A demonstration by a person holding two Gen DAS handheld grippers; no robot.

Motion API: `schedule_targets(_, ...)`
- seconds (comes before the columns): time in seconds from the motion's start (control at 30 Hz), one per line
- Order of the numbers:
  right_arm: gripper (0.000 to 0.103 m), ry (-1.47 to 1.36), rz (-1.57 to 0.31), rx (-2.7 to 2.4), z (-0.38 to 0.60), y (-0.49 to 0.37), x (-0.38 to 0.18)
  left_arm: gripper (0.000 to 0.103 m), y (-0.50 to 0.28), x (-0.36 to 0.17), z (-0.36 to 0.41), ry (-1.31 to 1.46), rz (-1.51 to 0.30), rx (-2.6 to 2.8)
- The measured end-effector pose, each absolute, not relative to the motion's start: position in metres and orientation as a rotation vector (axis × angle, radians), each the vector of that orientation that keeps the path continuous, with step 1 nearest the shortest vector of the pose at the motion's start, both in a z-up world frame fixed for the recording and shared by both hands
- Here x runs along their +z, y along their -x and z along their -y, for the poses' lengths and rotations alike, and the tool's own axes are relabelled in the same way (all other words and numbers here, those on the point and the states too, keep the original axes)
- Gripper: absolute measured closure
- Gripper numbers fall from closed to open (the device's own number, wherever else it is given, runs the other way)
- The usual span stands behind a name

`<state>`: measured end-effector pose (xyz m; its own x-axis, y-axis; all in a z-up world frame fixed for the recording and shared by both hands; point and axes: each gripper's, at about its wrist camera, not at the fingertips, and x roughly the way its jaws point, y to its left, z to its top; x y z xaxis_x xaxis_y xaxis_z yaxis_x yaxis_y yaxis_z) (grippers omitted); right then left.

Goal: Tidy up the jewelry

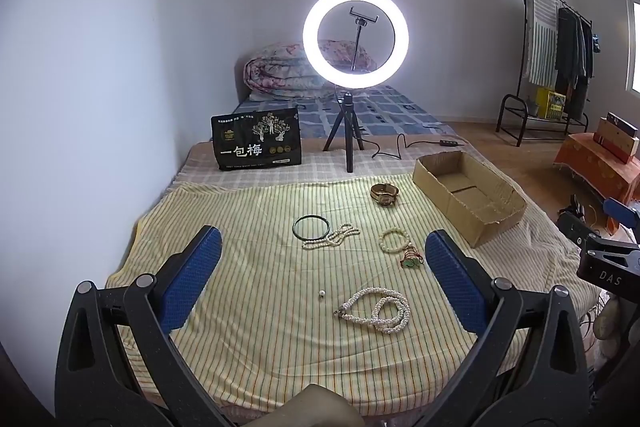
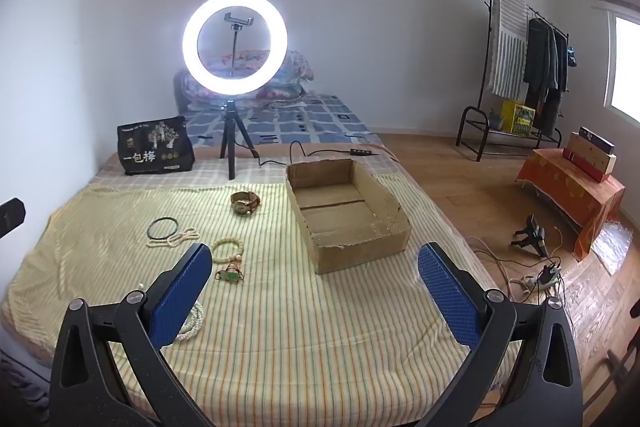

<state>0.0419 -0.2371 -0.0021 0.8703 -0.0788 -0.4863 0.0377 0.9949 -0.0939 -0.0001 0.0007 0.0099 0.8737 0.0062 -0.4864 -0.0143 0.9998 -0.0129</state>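
Jewelry lies on a yellow striped cloth (image 1: 248, 327). Nearest the left gripper (image 1: 324, 259) is a thick pearl necklace (image 1: 378, 309) and a single small pearl (image 1: 321, 293). Farther off are a dark bangle (image 1: 311, 227), a thin pearl strand (image 1: 332, 237), a bead bracelet (image 1: 395, 241), a green pendant (image 1: 411, 259) and a gold watch (image 1: 385, 193). An empty cardboard box (image 2: 348, 215) sits to the right. Both grippers are open and empty. The right gripper (image 2: 314, 269) hovers in front of the box; its left finger hides part of the thick necklace (image 2: 192, 325).
A lit ring light on a tripod (image 1: 355, 39) and a black snack bag (image 1: 256, 141) stand at the cloth's far edge, with a cable (image 1: 404, 143) beside them. A folded quilt (image 1: 280, 69) lies behind. A clothes rack (image 2: 524, 67) and floor cables (image 2: 536, 275) are at the right.
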Motion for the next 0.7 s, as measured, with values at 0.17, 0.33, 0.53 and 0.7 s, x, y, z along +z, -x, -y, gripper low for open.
schedule_targets(0.17,0.001,0.082,-0.511,-0.067,0.2344,-0.0458,-0.0059,0.0,0.0012,0.0085,-0.0001,0.014,-0.506,0.012)
schedule_targets(0.33,0.001,0.082,-0.51,-0.066,0.2319,-0.0467,-0.0066,0.0,0.0021,0.0092,-0.0003,0.017,-0.505,0.013)
schedule_targets(0.53,0.001,0.083,-0.51,-0.064,0.2312,-0.0462,-0.0062,0.0,0.0026,0.0063,-0.0001,0.015,-0.501,0.012)
schedule_targets(0.7,0.001,0.083,-0.511,-0.064,0.2317,-0.0459,-0.0067,0.0,0.0027,0.0092,0.0005,0.016,-0.504,0.013)
